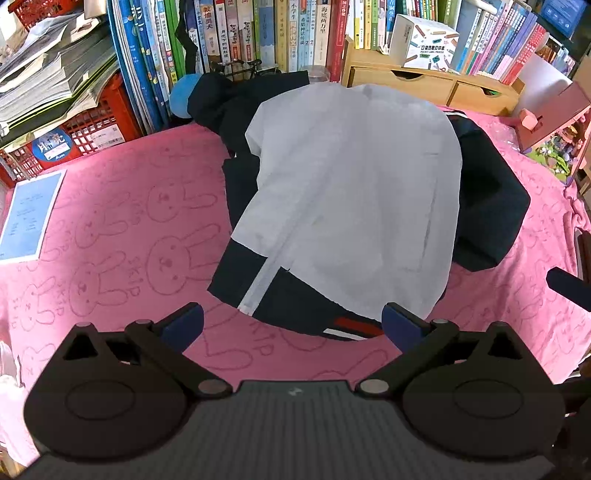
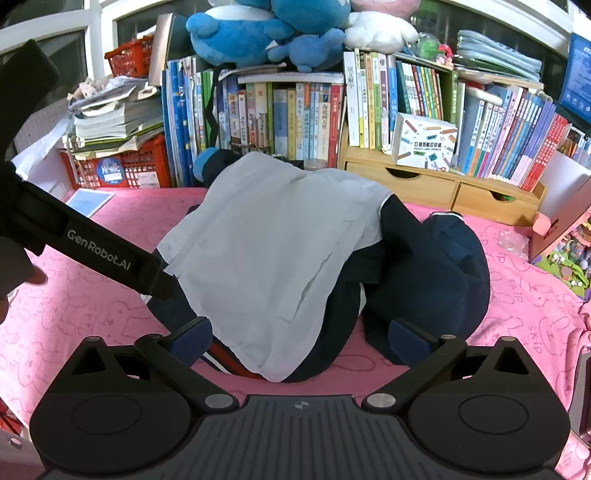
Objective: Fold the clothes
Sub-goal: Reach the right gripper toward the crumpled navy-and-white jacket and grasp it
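Navy-and-white jacket (image 1: 343, 206): lies partly folded on pink blanket (image 1: 122, 221), hem nearest. Left gripper (image 1: 291, 325) and right gripper (image 2: 301, 341): fingers spread, holding nothing. Step: between folds. Next, probably: pinch hem, fold upward.

1. A pink bunny-print blanket (image 1: 122, 229) covers the surface.
2. A blue printed sheet (image 1: 29, 216) lies on it, far left.
3. A red crate (image 1: 92, 129) holds stacked papers.
4. Books (image 2: 295, 114) line the back.
5. A wooden drawer unit (image 2: 436, 188) carries a white label-printer box (image 2: 424, 142).
6. Blue plush toys (image 2: 266, 29) sit above the books.
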